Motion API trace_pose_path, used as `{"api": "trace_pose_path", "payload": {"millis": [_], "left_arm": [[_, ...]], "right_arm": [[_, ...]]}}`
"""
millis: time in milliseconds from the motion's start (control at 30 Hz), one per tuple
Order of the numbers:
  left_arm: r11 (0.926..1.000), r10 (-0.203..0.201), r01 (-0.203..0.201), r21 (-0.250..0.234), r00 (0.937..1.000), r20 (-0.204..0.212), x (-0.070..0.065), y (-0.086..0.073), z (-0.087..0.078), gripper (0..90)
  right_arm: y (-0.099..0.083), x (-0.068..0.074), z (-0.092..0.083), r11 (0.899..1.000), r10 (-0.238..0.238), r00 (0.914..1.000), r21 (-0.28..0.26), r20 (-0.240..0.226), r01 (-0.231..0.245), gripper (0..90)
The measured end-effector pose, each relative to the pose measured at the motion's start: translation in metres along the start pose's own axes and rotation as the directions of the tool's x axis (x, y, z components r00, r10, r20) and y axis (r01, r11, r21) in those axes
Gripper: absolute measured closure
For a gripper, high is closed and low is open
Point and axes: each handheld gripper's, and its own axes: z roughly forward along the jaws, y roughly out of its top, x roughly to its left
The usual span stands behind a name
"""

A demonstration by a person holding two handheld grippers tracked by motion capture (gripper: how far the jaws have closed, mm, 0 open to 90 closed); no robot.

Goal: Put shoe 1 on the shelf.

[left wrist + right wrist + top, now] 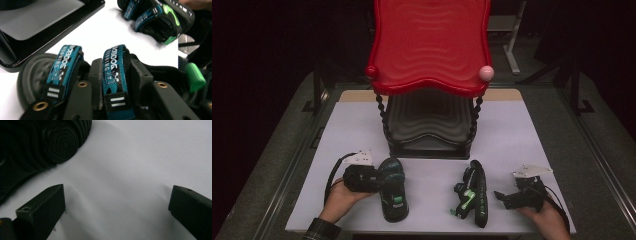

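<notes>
Two black sandals with teal straps and green tabs lie on the white table. The left sandal [393,189] rests sole down, and my left gripper [371,178] is shut on its side. In the left gripper view my left gripper [122,82] has a jaw on each side of the middle teal strap [115,72]. The right sandal [475,192] lies on its edge, also seen as the far sandal [160,20]. My right gripper [504,198] stands open just to its right, holding nothing. In the right gripper view my right gripper [117,200] hovers over bare table beside the ribbed sole [37,147].
A two-tier rack stands at mid-table, with a red top shelf [430,45] and a black lower shelf [427,130], whose rim [50,30] is close to the left sandal. A pink knob [486,73] sits on one corner. White tabletop [512,135] extends either side.
</notes>
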Motion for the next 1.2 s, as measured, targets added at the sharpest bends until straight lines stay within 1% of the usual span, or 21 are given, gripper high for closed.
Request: {"api": "trace_pose_path", "payload": {"millis": [133,200,233,300,367,400,467,567,600,733,833,933,1067,1200], "left_arm": [[1.0,-0.003,0.003,0.001,1.0,0.004,0.0,0.003,-0.001,68.7],[1.0,-0.005,0.005,0.0,0.9999,0.014,0.0,0.005,-0.001,68.9],[1.0,-0.006,0.006,-0.005,0.9999,0.016,-0.001,0.005,-0.001,68.9],[0.9995,-0.007,0.007,-0.031,0.9998,0.021,-0.003,0.009,-0.005,69.0],[0.9985,-0.004,0.006,-0.054,0.9995,0.03,-0.006,0.015,-0.009,69.0],[0.9983,-0.008,0.01,-0.057,0.9993,0.037,-0.007,0.016,-0.01,69.0],[0.9982,-0.005,0.008,-0.06,0.9991,0.042,-0.008,0.019,-0.011,69.0],[0.9975,0.006,-0.001,-0.071,0.9977,0.068,-0.013,0.029,-0.015,69.0],[0.9975,0.006,-0.001,-0.071,0.9977,0.068,-0.013,0.029,-0.015,69.1],[0.9967,0.015,-0.008,-0.08,0.9959,0.089,-0.016,0.039,-0.018,69.1],[0.9964,0.016,-0.008,-0.084,0.9953,0.096,-0.017,0.043,-0.019,69.1],[0.9971,0.031,-0.024,-0.072,0.9947,0.098,-0.019,0.049,-0.019,69.3],[0.9964,0.047,-0.04,-0.075,0.9938,0.1,-0.022,0.057,-0.021,69.3],[0.9946,0.071,-0.063,-0.083,0.9925,0.099,-0.026,0.069,-0.025,69.2]], "right_arm": [[0.0,0.0,0.0,1.0,0.0,1.0,-0.001,0.0,0.0,0.2],[0.0,0.0,0.0,1.0,0.0,1.0,-0.001,0.0,0.0,0.2],[0.0,0.0,0.0,1.0,0.0,1.0,-0.001,0.0,0.0,0.2],[0.0,0.0,0.0,1.0,0.0,1.0,0.0,0.0,0.0,0.2],[0.0,0.0,0.0,1.0,0.0,1.0,0.0,0.0,0.0,0.2],[0.0,0.0,0.0,1.0,0.0,1.0,0.0,-0.001,0.0,0.2],[0.0,0.0,0.0,1.0,0.0,1.0,0.0,-0.001,0.0,0.2],[0.0,0.0,0.0,1.0,0.0,1.0,0.0,-0.001,0.0,0.1],[0.0,0.0,0.0,1.0,0.0,1.0,0.0,-0.001,0.0,0.1],[0.0,0.0,0.0,1.0,0.001,1.0,0.0,0.0,-0.001,0.2],[0.0,0.0,0.0,1.0,0.001,1.0,0.0,0.0,-0.001,0.2],[0.0,0.0,0.0,1.0,0.0,1.0,-0.001,0.0,0.0,0.2],[0.0,0.0,0.0,1.0,0.0,1.0,-0.001,0.0,0.0,0.2],[0.0,0.0,0.0,1.0,0.0,1.0,-0.001,0.0,0.0,0.2]]}}
